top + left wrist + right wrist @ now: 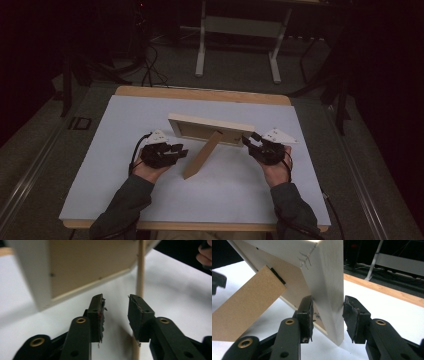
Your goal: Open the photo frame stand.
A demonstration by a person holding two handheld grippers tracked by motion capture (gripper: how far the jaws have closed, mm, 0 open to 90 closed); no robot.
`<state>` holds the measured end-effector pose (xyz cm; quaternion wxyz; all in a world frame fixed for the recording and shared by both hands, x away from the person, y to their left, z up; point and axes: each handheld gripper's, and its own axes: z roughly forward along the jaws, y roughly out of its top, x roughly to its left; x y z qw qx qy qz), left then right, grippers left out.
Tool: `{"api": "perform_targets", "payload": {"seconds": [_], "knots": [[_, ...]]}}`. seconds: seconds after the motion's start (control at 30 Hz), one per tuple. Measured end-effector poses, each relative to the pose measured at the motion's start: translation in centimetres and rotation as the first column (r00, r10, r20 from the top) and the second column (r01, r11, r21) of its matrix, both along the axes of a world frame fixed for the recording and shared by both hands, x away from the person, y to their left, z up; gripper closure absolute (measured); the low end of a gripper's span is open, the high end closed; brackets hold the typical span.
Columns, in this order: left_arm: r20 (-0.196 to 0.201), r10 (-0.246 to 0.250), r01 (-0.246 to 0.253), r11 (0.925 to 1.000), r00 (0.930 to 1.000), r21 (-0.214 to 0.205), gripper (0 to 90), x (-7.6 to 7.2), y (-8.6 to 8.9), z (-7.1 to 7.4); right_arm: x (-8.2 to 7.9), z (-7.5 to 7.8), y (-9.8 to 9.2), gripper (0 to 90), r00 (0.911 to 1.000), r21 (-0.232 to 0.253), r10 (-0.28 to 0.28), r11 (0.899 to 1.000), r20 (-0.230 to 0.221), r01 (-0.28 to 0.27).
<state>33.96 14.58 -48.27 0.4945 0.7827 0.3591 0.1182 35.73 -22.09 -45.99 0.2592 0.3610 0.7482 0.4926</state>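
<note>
A picture frame [210, 128] stands upright near the middle of the worktop [125, 165], its back turned to the near side. Its prop leg [202, 155] slants from the frame's back down toward the near edge and rests on the worktop. The left tongs [181, 150] sit just left of the leg, near the frame's back, with nothing between the jaws. The right tongs [248, 141] are at the frame's right end, with the frame's edge between the jaws. A table base [237, 30] stands on the floor beyond the far edge.
</note>
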Motion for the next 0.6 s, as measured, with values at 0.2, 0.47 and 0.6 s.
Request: {"api": "perform_targets", "payload": {"seconds": [0.2,0.47,0.6], "knots": [[0.031,0.091,-0.090,0.9951,0.9953,-0.041,74.4,0.3,1.8,0.7,-0.5,-0.3,-0.8,61.1,0.9997,-0.003,0.003,1.000,-0.026,-0.003],[0.056,0.142,-0.140,0.9893,0.9883,-0.043,80.5,0.6,3.0,1.6,-0.2,-0.6,-3.2,75.2,0.9967,-0.008,-0.035,0.999,-0.073,0.034],[0.062,0.157,-0.154,0.9865,0.9856,-0.055,82.4,0.6,3.1,1.7,0.3,-0.3,-3.8,80.4,0.9946,0.006,-0.057,0.998,-0.087,0.058]]}}
